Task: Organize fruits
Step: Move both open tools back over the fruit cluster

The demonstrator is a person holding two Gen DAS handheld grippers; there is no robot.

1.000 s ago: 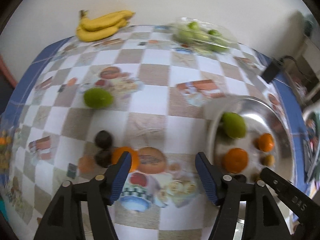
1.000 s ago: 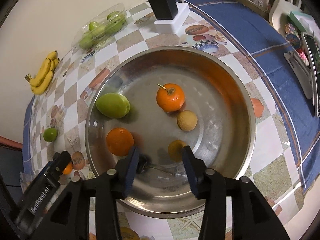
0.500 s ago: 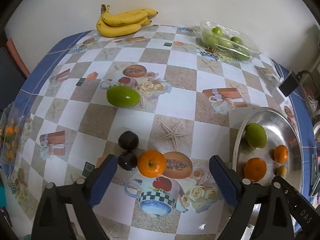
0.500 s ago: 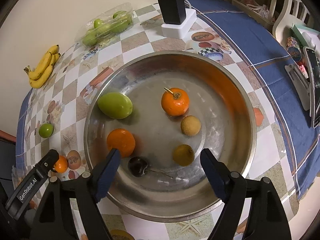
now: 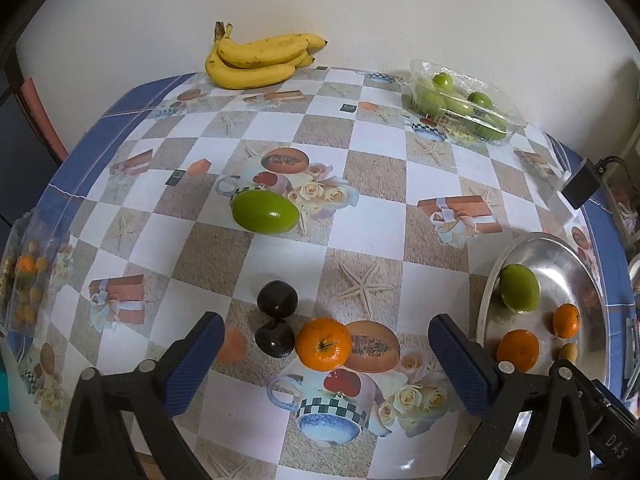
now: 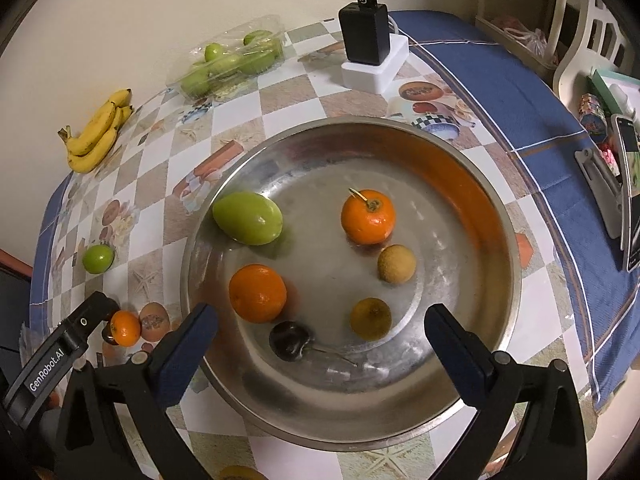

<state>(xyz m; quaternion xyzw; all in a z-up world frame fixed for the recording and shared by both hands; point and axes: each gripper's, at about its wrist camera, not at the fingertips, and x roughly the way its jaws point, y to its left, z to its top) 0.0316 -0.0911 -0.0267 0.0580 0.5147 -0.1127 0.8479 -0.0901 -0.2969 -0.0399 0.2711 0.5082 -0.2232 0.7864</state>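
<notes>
A steel bowl [image 6: 492, 216] holds a green mango [image 6: 247, 218], two oranges [image 6: 368, 216], two small brown fruits [image 6: 396, 263] and a dark plum [image 6: 289, 340]. My right gripper [image 6: 318, 350] is open and empty above the bowl's near rim. My left gripper [image 5: 326, 360] is open and empty above an orange [image 5: 323, 343] and two dark plums [image 5: 277, 297] on the table. A green mango [image 5: 265, 211] lies farther off. The bowl [image 5: 572, 256] shows at the right in the left wrist view.
Bananas [image 5: 256, 60] and a clear box of green fruit [image 5: 460, 100] sit by the wall. A black charger on a white block [image 6: 370, 48] stands behind the bowl. A bag of small fruit [image 5: 28, 280] hangs at the table's left edge. A phone on a stand [image 6: 628, 192] is at the right.
Both grippers have opened wide. The right one let go of the dark plum, which now lies in the bowl. The left gripper has pulled back and shifted over the loose orange.
</notes>
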